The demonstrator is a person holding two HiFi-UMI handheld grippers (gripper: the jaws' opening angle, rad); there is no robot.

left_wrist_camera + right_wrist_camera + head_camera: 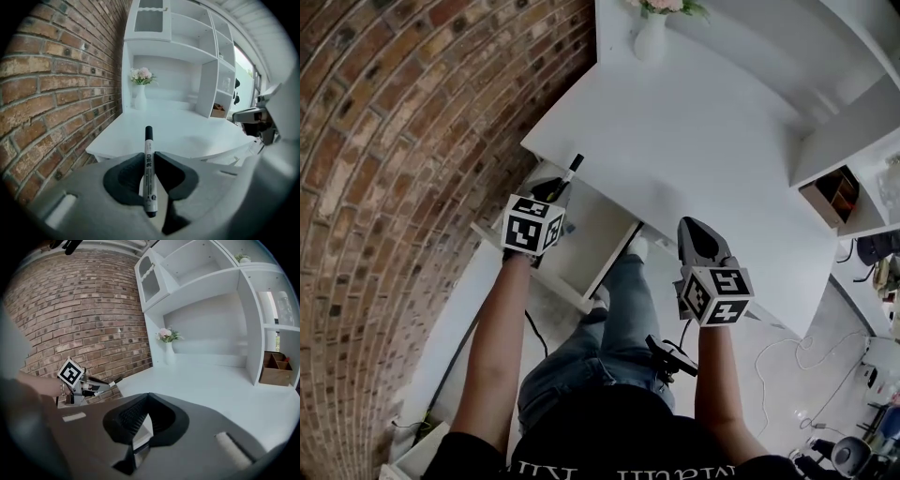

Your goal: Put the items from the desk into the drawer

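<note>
A white marker with a black cap [149, 168] is clamped lengthwise between the jaws of my left gripper [149, 157], cap pointing away toward the white desk [187, 131]. In the head view the left gripper [557, 193] hangs with the marker [570, 172] over the open drawer [602, 231], at the desk's [694, 141] near left corner. My right gripper [687, 226] sits at the desk's front edge, jaws shut and empty [147, 396]. The right gripper view shows the left gripper [110, 384] beside the brick wall.
A brick wall [384, 141] runs close along the drawer's left. A white vase of flowers [650, 36] stands at the desk's far corner. A wooden box [832, 193] sits in the shelf unit at right. Cables [797, 361] lie on the floor; the person's legs [609, 328] are under the desk.
</note>
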